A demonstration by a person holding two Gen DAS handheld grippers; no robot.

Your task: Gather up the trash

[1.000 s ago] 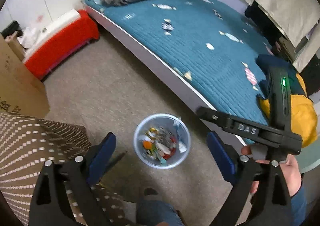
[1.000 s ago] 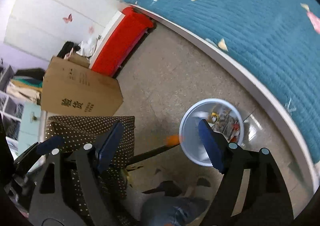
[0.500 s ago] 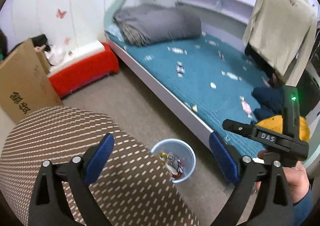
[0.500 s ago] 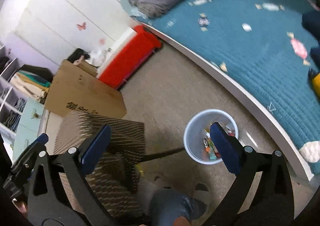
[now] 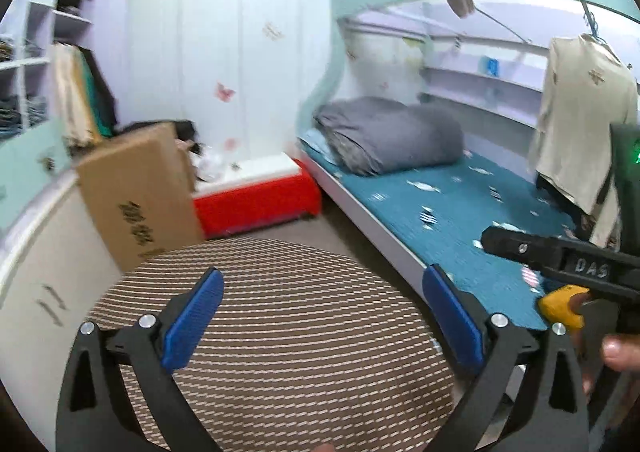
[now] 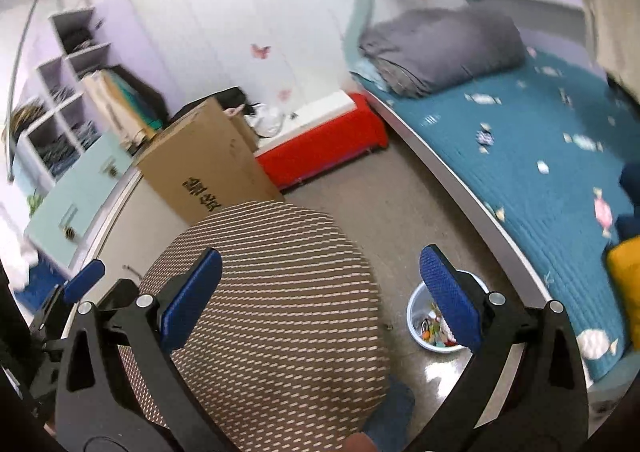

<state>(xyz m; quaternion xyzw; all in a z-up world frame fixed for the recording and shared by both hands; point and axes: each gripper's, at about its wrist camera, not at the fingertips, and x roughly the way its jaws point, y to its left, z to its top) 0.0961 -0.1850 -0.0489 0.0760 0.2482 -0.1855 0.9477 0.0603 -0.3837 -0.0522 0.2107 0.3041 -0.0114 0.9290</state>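
Observation:
A small pale blue trash bin (image 6: 418, 326) with colourful wrappers in it stands on the floor beside the bed, low in the right wrist view, partly behind my right finger. Several scraps of trash (image 6: 484, 138) lie scattered on the teal bed cover (image 6: 540, 132); they also show in the left wrist view (image 5: 430, 217). My left gripper (image 5: 320, 316) is open and empty, raised over a round brown striped seat (image 5: 288, 352). My right gripper (image 6: 320, 300) is open and empty, above the same seat (image 6: 280, 312).
A cardboard box (image 5: 140, 192) and a red storage box (image 5: 256, 204) stand by the wall. A folded grey blanket (image 5: 392, 136) lies at the bed's head. A shirt (image 5: 580, 124) hangs at the right. The right gripper's body (image 5: 560, 260) shows in the left wrist view.
Both grippers have risen and tilted up from the bin. The bin has left the left wrist view and sits lower and smaller in the right one. Both stay open.

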